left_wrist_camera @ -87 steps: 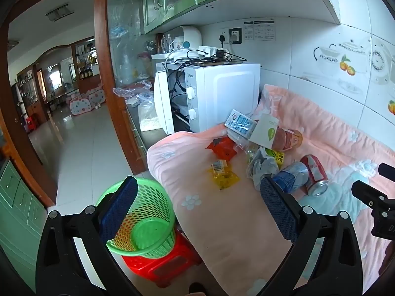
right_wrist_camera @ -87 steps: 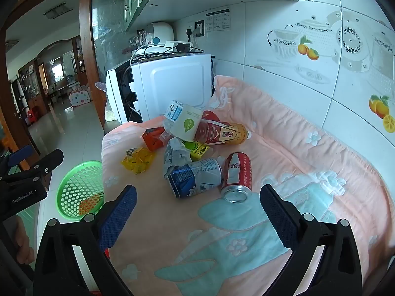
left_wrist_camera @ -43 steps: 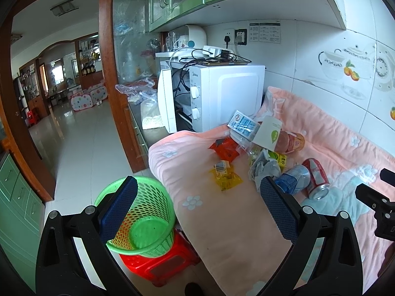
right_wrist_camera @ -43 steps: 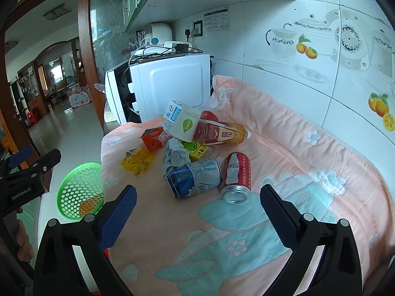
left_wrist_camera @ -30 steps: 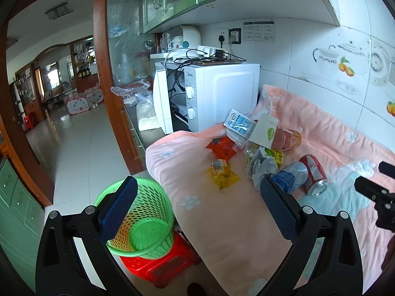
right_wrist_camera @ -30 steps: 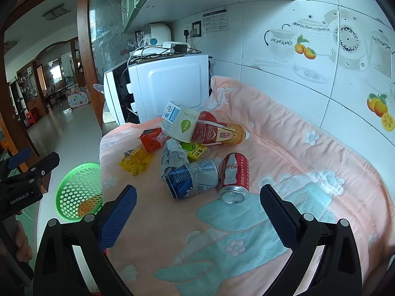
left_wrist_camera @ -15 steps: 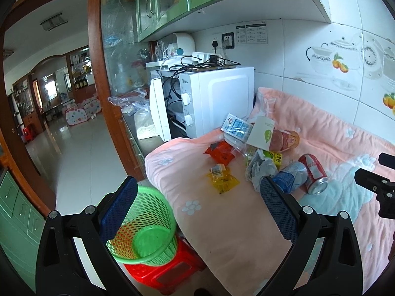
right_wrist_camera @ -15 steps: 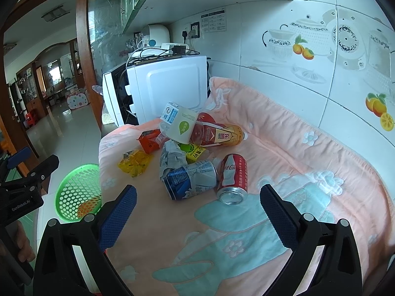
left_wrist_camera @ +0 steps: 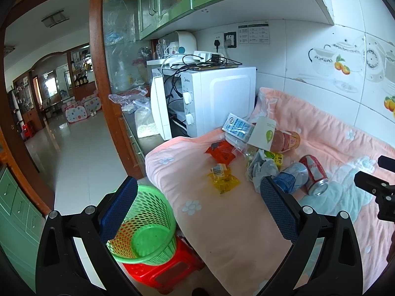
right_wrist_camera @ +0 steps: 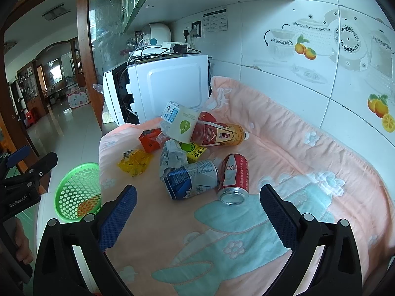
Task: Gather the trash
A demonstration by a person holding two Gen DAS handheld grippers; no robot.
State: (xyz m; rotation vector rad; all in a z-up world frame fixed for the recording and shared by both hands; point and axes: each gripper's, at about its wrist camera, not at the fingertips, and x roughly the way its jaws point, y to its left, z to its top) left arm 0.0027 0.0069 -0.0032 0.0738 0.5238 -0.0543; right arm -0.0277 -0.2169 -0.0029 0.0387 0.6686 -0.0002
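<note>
A pile of trash lies on a pink cloth (right_wrist_camera: pixel 284 148) over the counter: a red cola can (right_wrist_camera: pixel 233 175), a blue can (right_wrist_camera: pixel 191 178), crumpled grey paper (right_wrist_camera: pixel 172 156), a yellow wrapper (right_wrist_camera: pixel 134 162), an orange packet (right_wrist_camera: pixel 149 141), a tea bottle (right_wrist_camera: pixel 218 134) and a white carton (right_wrist_camera: pixel 181 123). The pile also shows in the left wrist view (left_wrist_camera: pixel 266 157). A green mesh basket (left_wrist_camera: pixel 140 224) stands on a red stool (left_wrist_camera: pixel 163 271) beside the counter. My left gripper (left_wrist_camera: pixel 198 208) is open and empty above the basket and cloth edge. My right gripper (right_wrist_camera: pixel 197 213) is open and empty, just short of the cans.
A white microwave (left_wrist_camera: pixel 209 103) with its door ajar stands behind the pile, with cables and a kettle on top. Tiled wall (right_wrist_camera: pixel 308 61) runs along the right. Green cabinets hang overhead. Open tiled floor (left_wrist_camera: pixel 81 153) stretches to the left.
Both grippers have drifted only slightly; the left view has shifted a little, with the basket lower in frame. Both stay open and empty. The trash has not moved.
</note>
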